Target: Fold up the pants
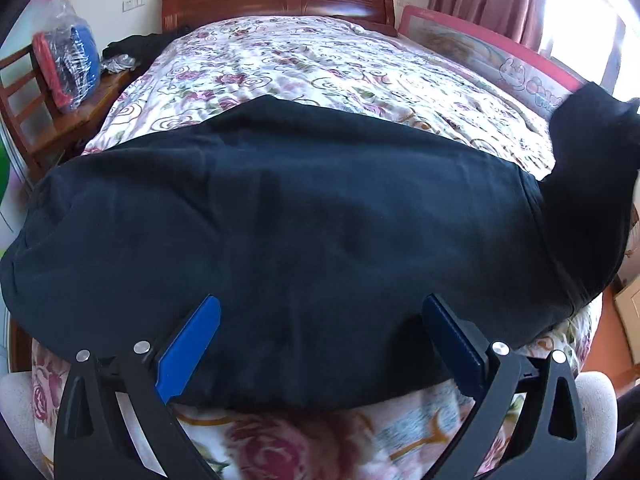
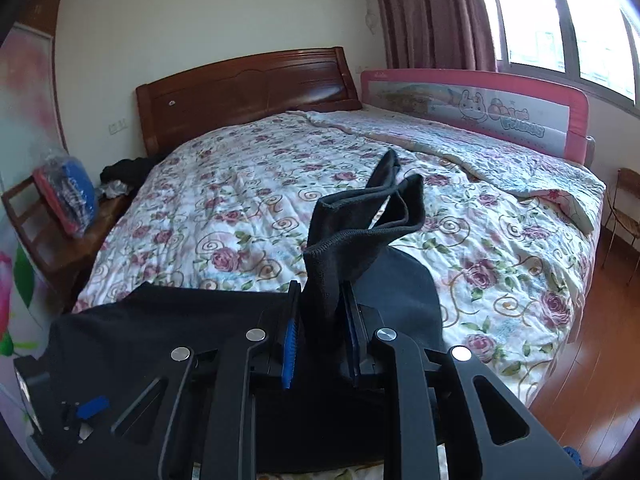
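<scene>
Black pants (image 1: 280,220) lie spread across the near part of the floral bedspread (image 1: 304,60). My left gripper (image 1: 320,320) is open, its blue pads wide apart and low over the near edge of the pants, holding nothing. My right gripper (image 2: 320,320) is shut on the pants' ribbed end (image 2: 360,224), lifted above the bed; the cloth stands up between the fingers. In the left wrist view this raised part (image 1: 588,184) shows at the right. The rest of the pants (image 2: 168,312) lies lower left in the right wrist view.
A wooden headboard (image 2: 248,84) stands at the far end. A pink bed rail (image 2: 480,108) runs along the right side. A wooden chair (image 1: 48,112) with a plastic-wrapped bundle (image 1: 72,60) stands left of the bed. Wood floor (image 2: 600,340) lies to the right.
</scene>
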A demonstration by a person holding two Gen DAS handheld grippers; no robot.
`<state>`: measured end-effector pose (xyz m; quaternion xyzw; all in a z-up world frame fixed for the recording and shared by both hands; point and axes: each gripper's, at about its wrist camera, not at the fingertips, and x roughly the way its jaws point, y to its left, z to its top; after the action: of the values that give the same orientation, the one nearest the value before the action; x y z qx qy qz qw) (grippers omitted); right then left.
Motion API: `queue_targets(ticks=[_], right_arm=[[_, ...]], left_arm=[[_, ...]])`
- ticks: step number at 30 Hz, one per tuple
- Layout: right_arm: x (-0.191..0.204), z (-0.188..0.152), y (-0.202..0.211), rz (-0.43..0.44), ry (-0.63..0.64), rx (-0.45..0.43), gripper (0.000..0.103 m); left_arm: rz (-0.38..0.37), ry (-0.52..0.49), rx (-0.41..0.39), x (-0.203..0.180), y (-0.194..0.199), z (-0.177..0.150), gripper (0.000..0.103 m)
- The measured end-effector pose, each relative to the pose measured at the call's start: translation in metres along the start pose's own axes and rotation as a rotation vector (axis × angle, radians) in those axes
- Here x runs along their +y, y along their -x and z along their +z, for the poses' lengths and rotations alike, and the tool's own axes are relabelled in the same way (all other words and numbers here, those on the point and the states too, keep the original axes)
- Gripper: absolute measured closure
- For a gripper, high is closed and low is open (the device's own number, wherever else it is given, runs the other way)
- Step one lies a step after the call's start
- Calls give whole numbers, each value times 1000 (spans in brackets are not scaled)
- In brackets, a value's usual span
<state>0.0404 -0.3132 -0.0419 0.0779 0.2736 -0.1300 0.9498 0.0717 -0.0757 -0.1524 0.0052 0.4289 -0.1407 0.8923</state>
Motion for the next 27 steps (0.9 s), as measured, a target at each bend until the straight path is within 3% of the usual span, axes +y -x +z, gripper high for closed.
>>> queue_targets(ticks=[9,13,14,15,16,17,20,23,27], right_arm=[[61,-51,-29,48,183,34,83],[71,-75,-45,70,204,79,83],[71,-79,-47,82,198,94,80],[69,-84,-51,120,185,123,66],[69,-88,-54,150,175,150,45],[68,-93,-53,189,170,163,37],[66,-95,-43,224,197,131,33],[42,-84,-24,262,93,36,33],[-17,-69,5,134,-149,-159,33]], left_arm=[[-39,2,-9,10,0,-4,2],[-49,-8,3,12,-5,-6,2],[-50,-12,4,12,-5,-7,2],[-54,-12,3,12,-6,-7,2],[-56,-9,2,12,-5,-8,2],[-58,-6,1,13,-5,-8,2],[-73,13,-7,14,-2,-7,2],[-114,70,-27,20,4,-2,2],[-224,220,-31,23,6,19,2]])
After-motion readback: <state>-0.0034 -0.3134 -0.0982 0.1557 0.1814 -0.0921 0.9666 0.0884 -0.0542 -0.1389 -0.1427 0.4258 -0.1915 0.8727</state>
